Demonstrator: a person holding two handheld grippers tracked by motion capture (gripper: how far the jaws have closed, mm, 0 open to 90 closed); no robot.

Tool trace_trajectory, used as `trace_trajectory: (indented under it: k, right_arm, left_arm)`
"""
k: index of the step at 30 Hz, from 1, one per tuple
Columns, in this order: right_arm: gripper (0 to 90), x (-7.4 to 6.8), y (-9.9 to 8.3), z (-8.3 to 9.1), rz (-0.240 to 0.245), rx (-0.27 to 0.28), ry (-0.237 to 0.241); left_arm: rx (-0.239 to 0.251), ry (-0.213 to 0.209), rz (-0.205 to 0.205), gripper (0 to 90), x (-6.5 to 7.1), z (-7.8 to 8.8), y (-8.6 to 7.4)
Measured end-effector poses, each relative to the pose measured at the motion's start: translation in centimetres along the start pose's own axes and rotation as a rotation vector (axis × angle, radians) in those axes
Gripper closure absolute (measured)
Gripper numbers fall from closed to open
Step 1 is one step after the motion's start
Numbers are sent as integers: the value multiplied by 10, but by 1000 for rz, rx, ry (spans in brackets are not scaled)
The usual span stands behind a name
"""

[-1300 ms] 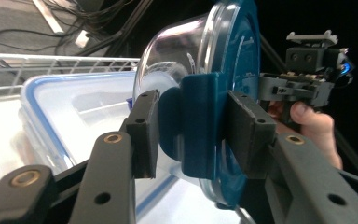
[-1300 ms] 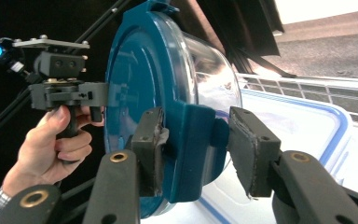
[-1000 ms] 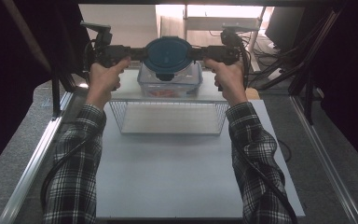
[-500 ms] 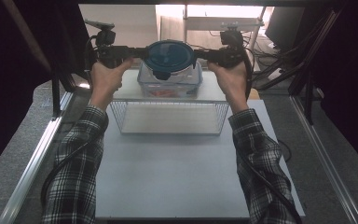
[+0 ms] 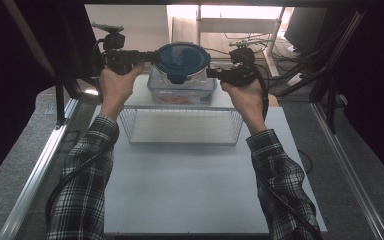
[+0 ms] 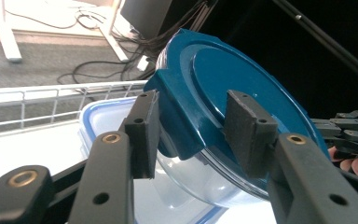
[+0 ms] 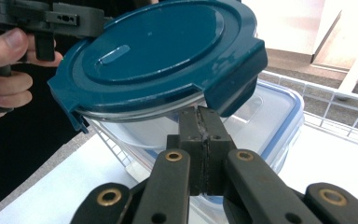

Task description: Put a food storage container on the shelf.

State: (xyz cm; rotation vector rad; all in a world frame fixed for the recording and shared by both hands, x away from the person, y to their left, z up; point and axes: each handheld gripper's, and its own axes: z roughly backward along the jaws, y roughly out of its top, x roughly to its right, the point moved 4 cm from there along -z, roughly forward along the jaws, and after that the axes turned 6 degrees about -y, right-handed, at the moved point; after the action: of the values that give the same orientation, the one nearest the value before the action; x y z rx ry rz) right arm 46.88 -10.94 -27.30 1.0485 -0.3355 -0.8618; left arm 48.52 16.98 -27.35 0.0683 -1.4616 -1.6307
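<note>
Right claw [image 5: 211,73] closed; one container [image 5: 182,62].

Round bowl [image 7: 135,130]: clear glass, glossy teal plastic lid [image 7: 158,51]. Wire rack [image 5: 180,125]: thin white-coated metal. Desk [image 5: 190,185]: matt white.

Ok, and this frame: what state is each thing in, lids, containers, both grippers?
Round container: lid on, held up and tilted above the rectangular one.
Blue lid: seated on the bowl, side clips hanging down.
Rectangular container: lid on, resting on the wire rack.
Left gripper: clamped on a lid clip.
Right gripper: jaws just closed, pads together under the bowl's rim.
</note>
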Motion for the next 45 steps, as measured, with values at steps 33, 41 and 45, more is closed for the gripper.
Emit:
trace_trajectory:
  k: [33,41,45]
  right_arm:
    - [109,-37,-208,55,118,-15,79]
    - [42,-33,-263,53,136,-75,40]
    - [38,-33,-290,53,156,-91,23]
  left_arm:
    - [-145,-79,-257,59,37,54,-262]
    - [-214,-22,-296,48,34,60,-323]
    - [-280,33,-333,35,29,62,-350]
